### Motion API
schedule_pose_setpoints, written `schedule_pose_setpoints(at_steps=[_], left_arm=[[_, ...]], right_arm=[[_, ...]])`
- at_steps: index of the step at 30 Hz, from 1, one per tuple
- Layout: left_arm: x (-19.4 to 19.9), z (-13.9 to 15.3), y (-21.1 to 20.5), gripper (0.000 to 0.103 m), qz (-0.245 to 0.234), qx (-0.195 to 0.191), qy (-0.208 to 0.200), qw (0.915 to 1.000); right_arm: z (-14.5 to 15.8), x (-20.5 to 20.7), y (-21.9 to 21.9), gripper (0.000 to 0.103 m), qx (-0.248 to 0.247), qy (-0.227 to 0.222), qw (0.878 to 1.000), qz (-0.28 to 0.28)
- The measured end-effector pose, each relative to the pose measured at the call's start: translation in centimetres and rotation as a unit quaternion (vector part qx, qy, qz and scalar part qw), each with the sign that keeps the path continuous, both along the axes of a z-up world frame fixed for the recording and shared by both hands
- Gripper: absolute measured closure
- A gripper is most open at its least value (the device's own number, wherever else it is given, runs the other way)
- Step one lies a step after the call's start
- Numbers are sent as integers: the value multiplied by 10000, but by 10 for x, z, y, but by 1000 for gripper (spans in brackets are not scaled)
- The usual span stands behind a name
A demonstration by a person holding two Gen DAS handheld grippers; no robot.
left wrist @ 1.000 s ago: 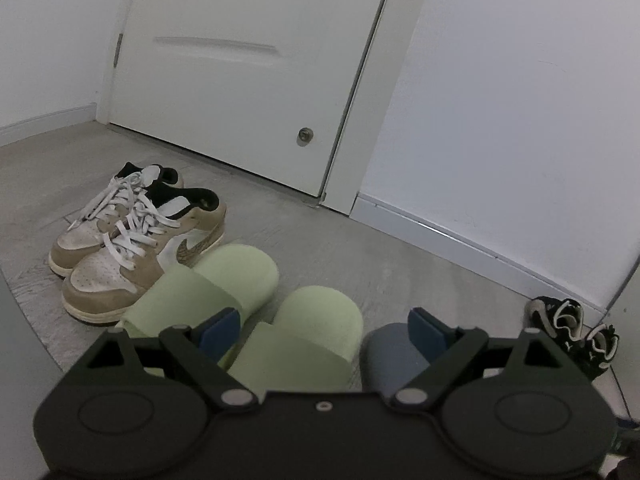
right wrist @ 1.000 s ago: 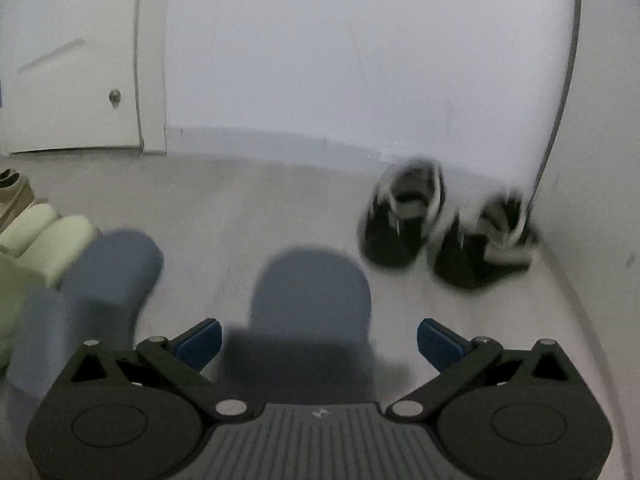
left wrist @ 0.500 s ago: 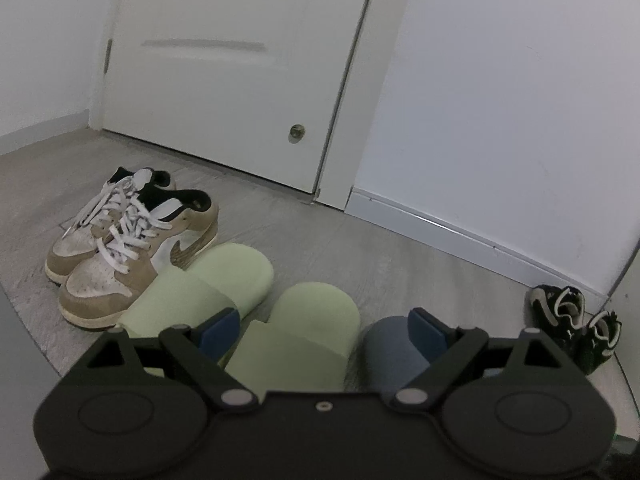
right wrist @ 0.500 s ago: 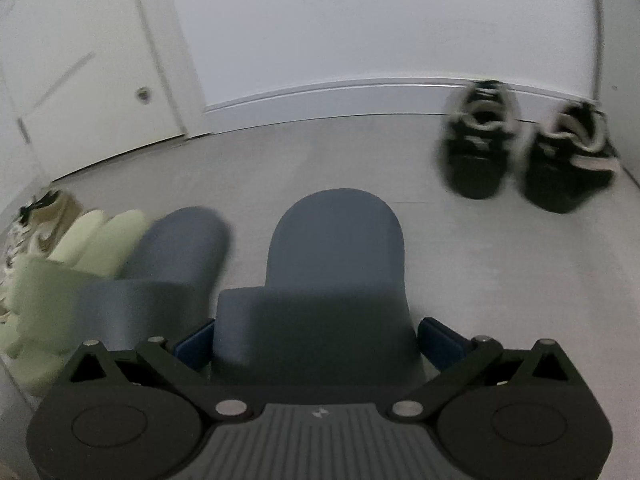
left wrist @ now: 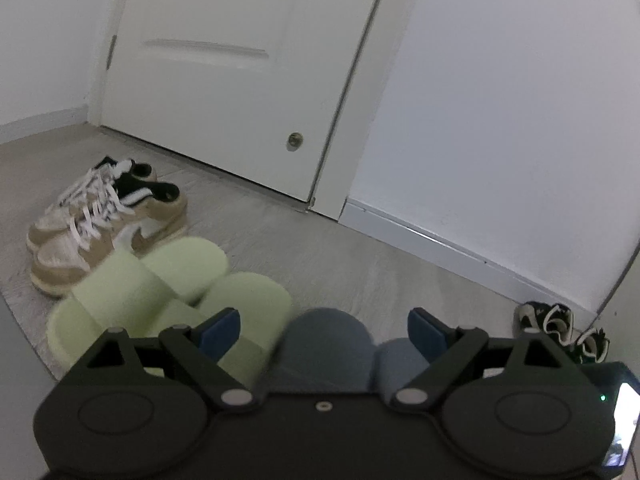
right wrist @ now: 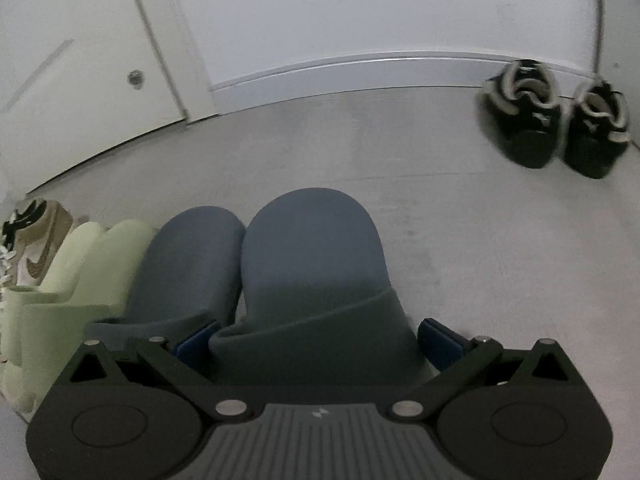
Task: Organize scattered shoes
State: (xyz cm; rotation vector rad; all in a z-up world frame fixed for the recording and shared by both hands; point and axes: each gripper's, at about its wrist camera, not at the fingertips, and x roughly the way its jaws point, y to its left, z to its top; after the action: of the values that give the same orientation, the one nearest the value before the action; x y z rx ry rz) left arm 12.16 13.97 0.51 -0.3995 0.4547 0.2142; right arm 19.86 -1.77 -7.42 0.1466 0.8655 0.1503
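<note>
My right gripper [right wrist: 318,340] is shut on a blue slipper [right wrist: 312,248], one pad against each side of its strap. The slipper lies toe forward, close beside the other blue slipper [right wrist: 192,256]. Left of those come a pair of pale green slippers [right wrist: 100,260] and tan sneakers [right wrist: 36,240]. My left gripper [left wrist: 324,330] hangs open above the row with nothing held between its pads. Below it in that view are the green slippers [left wrist: 160,276], the first blue slipper [left wrist: 328,336] and the second blue slipper [left wrist: 400,360]. The tan sneakers [left wrist: 104,224] stand at the far left.
A pair of black shoes with white trim [right wrist: 556,120] stands by the baseboard at the far right, also small in the left wrist view as black shoes [left wrist: 560,328]. A white door [left wrist: 224,80] and white wall close off the back. Bare grey floor [right wrist: 440,220] lies between the row and the black shoes.
My right gripper carried the blue slipper leftward until it lies beside the other blue slipper; it now shows in the left wrist view. The left gripper stayed put and open.
</note>
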Motion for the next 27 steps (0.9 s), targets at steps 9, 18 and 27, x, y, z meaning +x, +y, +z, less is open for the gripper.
schedule_pose_setpoints(at_steps=[9,18,27], left_arm=[[-1,-5,13,11,236,-308,61,9992],[10,-2,-22,11,-245,581,337,9974],[61,10,-124,11,-1154,573,276,9913]], right_arm=[[-3,10,32,0,312,-93,9944,1005],[53,-11,-78,0,-252,-721,9901,1178],[92,-14,-229,0,-1074,-1779,9781,101]])
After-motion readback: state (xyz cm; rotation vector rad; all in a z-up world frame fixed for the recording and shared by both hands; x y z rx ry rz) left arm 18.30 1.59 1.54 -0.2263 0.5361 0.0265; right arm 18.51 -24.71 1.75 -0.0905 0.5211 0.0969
